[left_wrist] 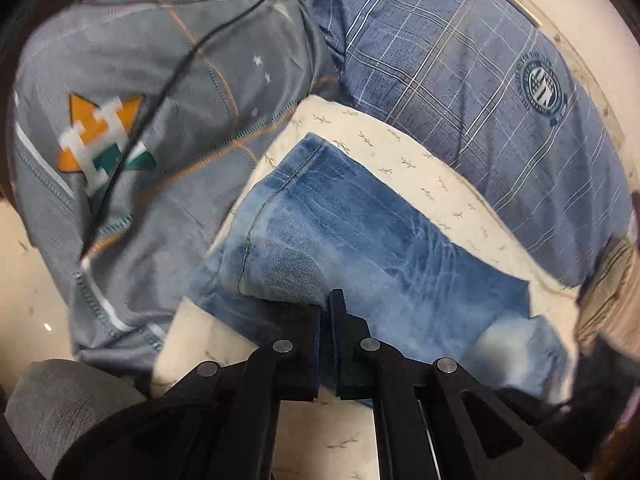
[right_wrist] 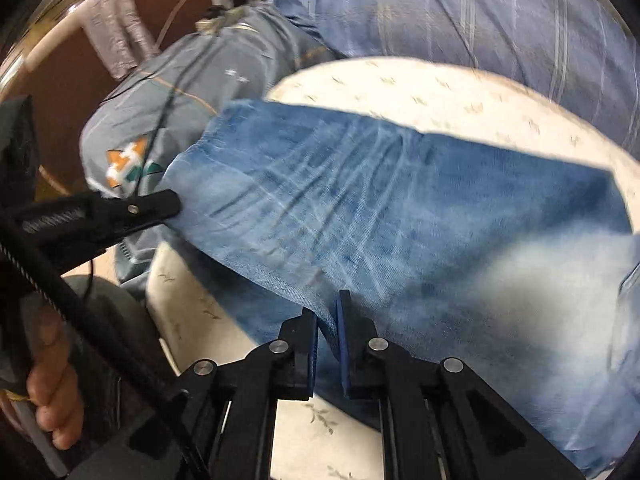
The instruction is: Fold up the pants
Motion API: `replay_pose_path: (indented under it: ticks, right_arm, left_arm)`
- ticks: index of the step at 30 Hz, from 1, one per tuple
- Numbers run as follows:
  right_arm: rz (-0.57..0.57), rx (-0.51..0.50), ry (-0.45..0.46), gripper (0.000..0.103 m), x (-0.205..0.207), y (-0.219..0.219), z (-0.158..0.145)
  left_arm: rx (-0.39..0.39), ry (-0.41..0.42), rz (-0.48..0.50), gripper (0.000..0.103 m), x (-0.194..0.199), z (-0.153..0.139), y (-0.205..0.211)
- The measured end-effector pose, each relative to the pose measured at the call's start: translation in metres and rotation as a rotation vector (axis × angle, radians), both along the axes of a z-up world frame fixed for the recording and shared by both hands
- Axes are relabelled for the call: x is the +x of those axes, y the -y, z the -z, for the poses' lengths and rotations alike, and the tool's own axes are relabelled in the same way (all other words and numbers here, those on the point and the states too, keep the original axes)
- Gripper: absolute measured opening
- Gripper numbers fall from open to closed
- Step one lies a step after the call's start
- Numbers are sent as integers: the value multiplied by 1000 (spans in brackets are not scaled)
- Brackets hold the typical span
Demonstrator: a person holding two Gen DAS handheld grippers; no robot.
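lying jeans (right_wrist: pixel 400 216) run lengthwise left to right.

A cream-white bench (left_wrist: pixel 404 152), its cover printed with small sprigs, carries washed blue denim pants (left_wrist: pixel 360 248) spread over most of its top. A grey jersey (left_wrist: pixel 132 92) with an orange, white and green emblem drapes over the bench's left edge, and a blue plaid garment (left_wrist: pixel 460 60) lies along its far edge, just beside the pants.
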State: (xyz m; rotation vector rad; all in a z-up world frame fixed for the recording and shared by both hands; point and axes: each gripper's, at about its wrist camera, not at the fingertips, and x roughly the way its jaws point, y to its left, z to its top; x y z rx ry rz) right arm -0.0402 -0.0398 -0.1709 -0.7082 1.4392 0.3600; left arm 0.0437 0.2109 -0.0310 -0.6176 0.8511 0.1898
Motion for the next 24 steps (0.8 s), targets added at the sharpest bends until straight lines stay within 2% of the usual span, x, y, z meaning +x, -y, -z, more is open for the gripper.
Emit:
replay_pose_path:
  ticks: [2,5,8,9,10,11,13,14,15,17,19,22,24]
  right_arm:
    - [-18,-22,-4,8,0,-1,2]
    - [-6,-80,-48,9,0,12,24]
    - [9,-36,-64,15,2,13,16]
    - [16,-22,-74,16,4,12,13]
    - [29,-7,-79,21,5,14,5]
    - [51,12,-85,34,7,16,-3]
    - [112,92,-79,54,11,24,-32]
    - [133,119,-49,60,11,30,-49]
    - [150,124,5,62,11,38,-72]
    - [185,127,76,66,9,55,-100]
    - [266,154,150,66,5,87,-130]
    - [360,148,247,67,-3,125,-163]
    - [366,125,296,67,-8,138,-180]
  left_arm:
    - [14,-63,-1,4,4,11,9]
    - [84,-160,-10,4,21,22,22]
    - [130,-202,-45,10,27,28,23]
    - [123,-189,-47,11,26,25,24]
    - [113,-159,-42,17,22,20,24]
    - [108,-130,-42,22,21,15,26]
    - [120,-29,-56,46,4,-4,33]
    - [140,21,-59,48,-4,-11,37]
    - [159,68,-52,48,-12,-19,44]
    - [174,135,2,50,-27,-27,66]
    - [126,155,121,50,-30,-29,92]
    - [78,136,313,50,-27,-28,132]
    - [27,114,408,51,-23,-25,154]
